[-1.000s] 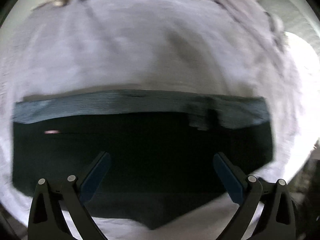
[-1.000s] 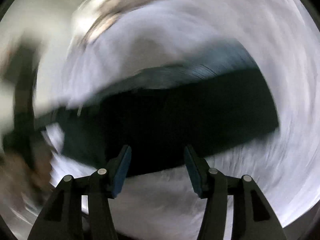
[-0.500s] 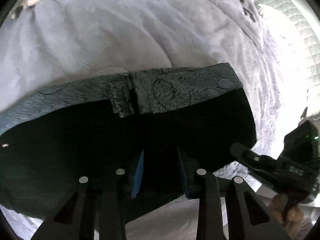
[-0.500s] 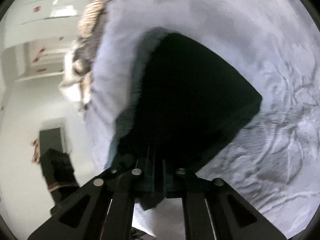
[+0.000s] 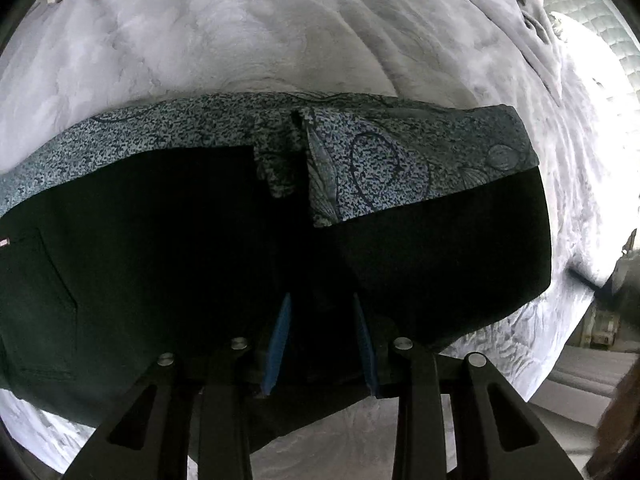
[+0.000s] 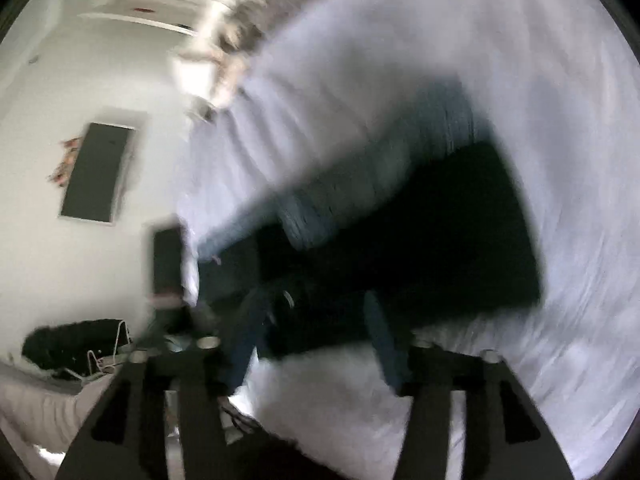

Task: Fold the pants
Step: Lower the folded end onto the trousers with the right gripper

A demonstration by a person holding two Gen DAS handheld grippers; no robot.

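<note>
Dark pants (image 5: pixel 160 260) lie flat on a pale lavender bed cover (image 5: pixel 280 40), with their patterned blue-grey waistband lining (image 5: pixel 380 168) turned out along the far edge. My left gripper (image 5: pixel 322 336) points steeply down at the near edge, its blue pads shut on a bunch of the dark cloth. The right wrist view is blurred. In it the pants (image 6: pixel 460 240) spread across the cover (image 6: pixel 520 60), and my right gripper (image 6: pixel 314 344) hangs over their near edge. Its jaws are opening, with dark cloth behind the gap and no pad pressing on it.
A white quilted mattress (image 5: pixel 592 40) shows at the bed's far right corner. Striped bedding (image 6: pixel 228 48) lies at the head of the bed. Beyond the bed's left side are a white wall with a dark panel (image 6: pixel 96 172) and a black heap with cables (image 6: pixel 72 344) on the floor.
My left gripper went from wide open to shut on the pants' near edge and sank closer. My right gripper was shut on the cloth half a second ago; it now stands open and has swung away.
</note>
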